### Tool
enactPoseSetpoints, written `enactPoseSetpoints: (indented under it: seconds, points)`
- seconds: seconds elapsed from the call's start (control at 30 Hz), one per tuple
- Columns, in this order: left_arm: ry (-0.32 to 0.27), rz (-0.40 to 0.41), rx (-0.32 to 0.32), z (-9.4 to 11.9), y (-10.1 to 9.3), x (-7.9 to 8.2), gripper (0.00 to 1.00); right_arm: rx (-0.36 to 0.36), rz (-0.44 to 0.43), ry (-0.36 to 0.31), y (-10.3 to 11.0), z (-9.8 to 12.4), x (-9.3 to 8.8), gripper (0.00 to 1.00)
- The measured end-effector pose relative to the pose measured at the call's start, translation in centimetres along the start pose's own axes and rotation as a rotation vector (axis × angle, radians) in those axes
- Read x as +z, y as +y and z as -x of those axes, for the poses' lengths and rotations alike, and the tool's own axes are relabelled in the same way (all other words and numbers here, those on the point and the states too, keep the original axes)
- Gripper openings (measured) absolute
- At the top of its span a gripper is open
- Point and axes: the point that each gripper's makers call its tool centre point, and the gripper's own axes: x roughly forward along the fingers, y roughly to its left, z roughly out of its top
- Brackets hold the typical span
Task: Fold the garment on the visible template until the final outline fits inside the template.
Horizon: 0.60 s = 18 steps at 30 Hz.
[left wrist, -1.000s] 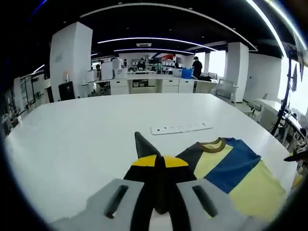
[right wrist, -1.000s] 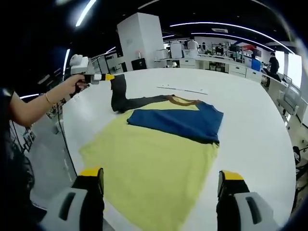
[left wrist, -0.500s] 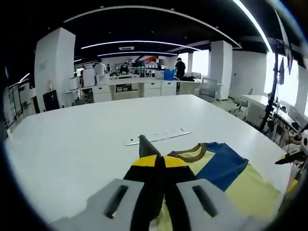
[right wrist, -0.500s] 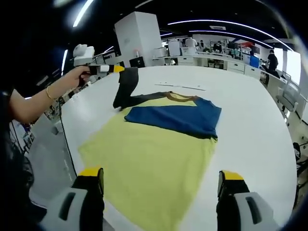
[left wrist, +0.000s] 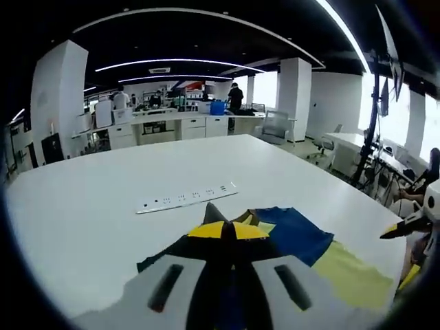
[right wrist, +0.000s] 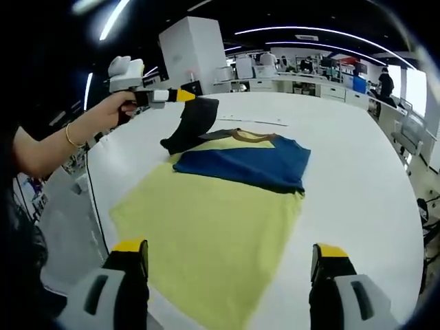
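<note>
lifted higher, one sleeve [right wrist: 194,121] hangs from left tool [right wrist: 184,95].

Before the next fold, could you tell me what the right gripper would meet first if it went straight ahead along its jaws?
Most likely the yellow part of the garment, lying flat on the white table ahead of the open right gripper; depth is uncertain.

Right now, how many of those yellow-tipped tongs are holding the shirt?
1: the left tongs grip the yellow-and-blue shirt's dark sleeve; the right tongs hover open above its hem.
</note>
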Motion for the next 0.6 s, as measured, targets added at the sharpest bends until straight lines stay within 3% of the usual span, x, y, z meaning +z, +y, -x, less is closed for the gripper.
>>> enactPoseSetpoints:
  seconds: [0.1, 0.6]
  points:
    - [0.012, 0.052, -0.041, -0.6, -1.2, -0.9, 0.0, 0.002, -0.008, 0.002, -0.1, 0.0, -0.2, 0.99]
    - [0.067, 0.002, -0.172, -1.5, -6.9, -4.8, 0.0, 0.004, -0.026, 0.014, -0.1, -0.4, -0.8, 0.99]
